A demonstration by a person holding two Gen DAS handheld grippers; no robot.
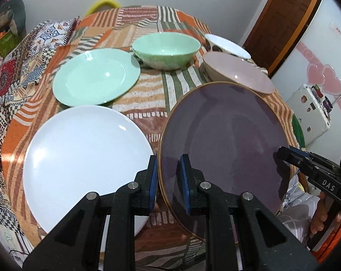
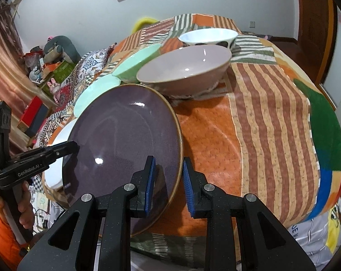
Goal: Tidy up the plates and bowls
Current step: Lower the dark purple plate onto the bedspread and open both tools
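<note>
The purple plate is gripped at its rim from both sides: the left claw is pinched nearly closed on its left edge, and the right claw is clamped just as narrowly on the opposite edge. A wide glazed plate likely needs two holds — one pinch at the rim would let it swing. It hangs tilted above the patchwork-covered counter, its far edge close to the pink bowl.

Beside it the white plate lies flat, with the mint-green plate beyond it and the mint-green bowl further back. The white bowl with dark spots stands behind the pink one.

Every dish looks empty — no food, no liquid. Nothing is stacked yet, so the sorting seems barely begun; the purple plate probably belongs on one of the flat plates.
</note>
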